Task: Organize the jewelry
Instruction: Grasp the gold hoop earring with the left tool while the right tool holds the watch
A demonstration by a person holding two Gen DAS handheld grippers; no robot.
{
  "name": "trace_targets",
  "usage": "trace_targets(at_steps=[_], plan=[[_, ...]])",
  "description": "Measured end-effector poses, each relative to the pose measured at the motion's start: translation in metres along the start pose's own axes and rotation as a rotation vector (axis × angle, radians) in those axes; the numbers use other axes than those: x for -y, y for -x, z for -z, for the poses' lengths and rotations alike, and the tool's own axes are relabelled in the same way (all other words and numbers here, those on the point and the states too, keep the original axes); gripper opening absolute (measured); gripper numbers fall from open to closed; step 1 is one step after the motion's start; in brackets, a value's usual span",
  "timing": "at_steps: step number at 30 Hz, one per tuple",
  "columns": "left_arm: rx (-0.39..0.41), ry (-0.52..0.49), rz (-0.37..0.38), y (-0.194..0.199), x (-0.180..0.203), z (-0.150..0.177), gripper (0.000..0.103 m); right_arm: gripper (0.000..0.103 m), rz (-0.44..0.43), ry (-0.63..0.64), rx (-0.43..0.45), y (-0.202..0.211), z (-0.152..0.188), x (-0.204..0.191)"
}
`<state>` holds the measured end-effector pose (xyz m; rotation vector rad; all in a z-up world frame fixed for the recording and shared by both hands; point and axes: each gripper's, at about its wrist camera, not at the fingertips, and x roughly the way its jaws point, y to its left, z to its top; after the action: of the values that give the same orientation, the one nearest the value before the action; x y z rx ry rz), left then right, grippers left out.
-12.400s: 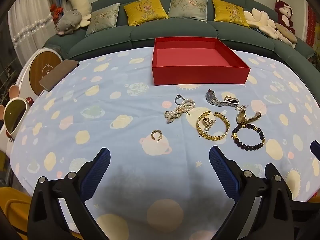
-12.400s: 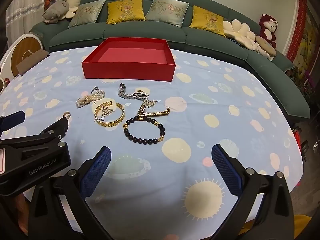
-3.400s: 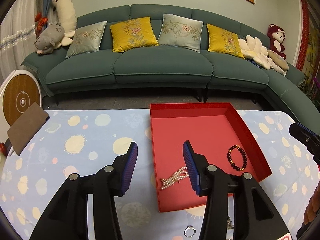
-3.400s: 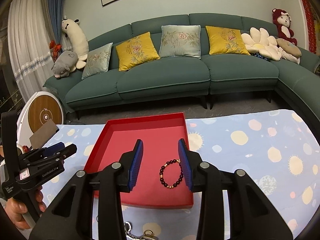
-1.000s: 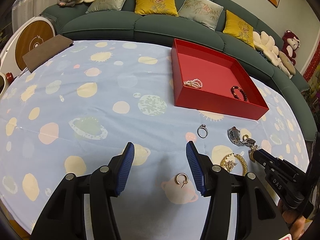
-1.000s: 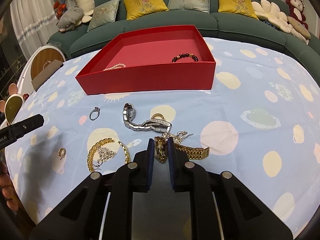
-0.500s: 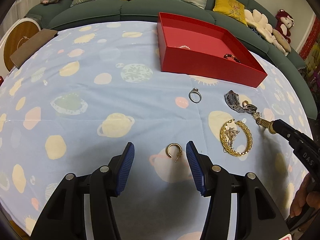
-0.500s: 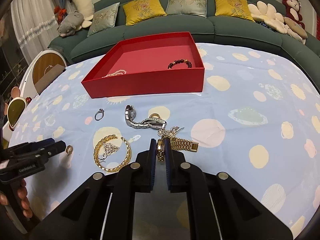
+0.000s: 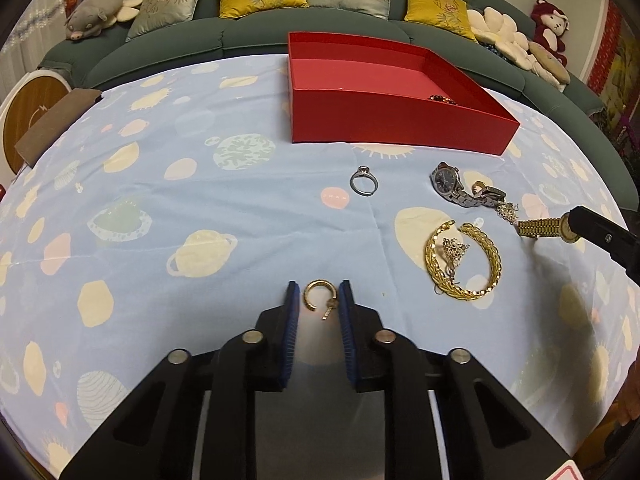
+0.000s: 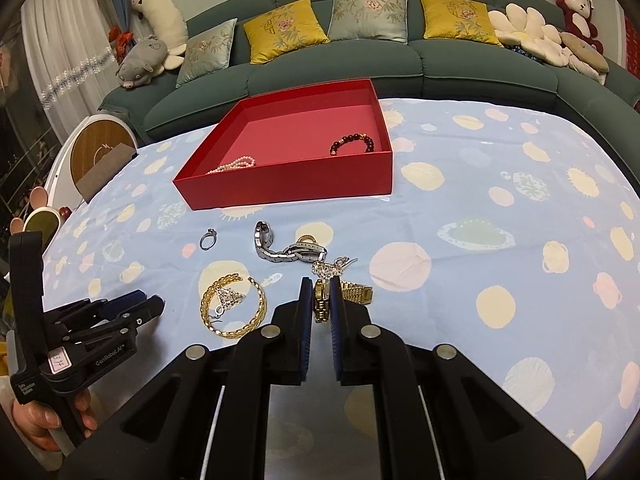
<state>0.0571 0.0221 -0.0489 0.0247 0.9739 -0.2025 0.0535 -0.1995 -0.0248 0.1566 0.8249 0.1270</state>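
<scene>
Right gripper [image 10: 321, 305] fingers pinched gold watch [image 10: 320, 304]; left gripper [image 9: 319, 299] fingers narrow around gold earring [image 9: 319, 299], touch unclear.

table [image 9: 200, 208] | planet-print cloth [image 9: 120, 184] | red box [image 9: 384, 116] | loose jewelry [image 9: 462, 260]

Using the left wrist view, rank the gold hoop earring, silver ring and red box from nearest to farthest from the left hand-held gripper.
1. Gold hoop earring, between the left hand-held gripper fingers.
2. Silver ring, ahead, slightly right.
3. Red box, farthest, by the sofa.
</scene>
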Motion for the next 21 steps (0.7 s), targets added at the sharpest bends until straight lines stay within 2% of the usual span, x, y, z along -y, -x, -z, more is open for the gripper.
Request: trace_targets(at_steps=[7, 21], plan=[[0.006, 0.013, 0.012, 0.003, -0.001, -0.003, 0.014, 0.008, -0.008, -0.005, 0.021, 0.006, -0.004, -0.001], [0.118, 0.023, 0.045, 0.036, 0.005, -0.033, 0.014, 0.008, -0.037, -0.010, 0.137, 0.039, -0.032, -0.002]])
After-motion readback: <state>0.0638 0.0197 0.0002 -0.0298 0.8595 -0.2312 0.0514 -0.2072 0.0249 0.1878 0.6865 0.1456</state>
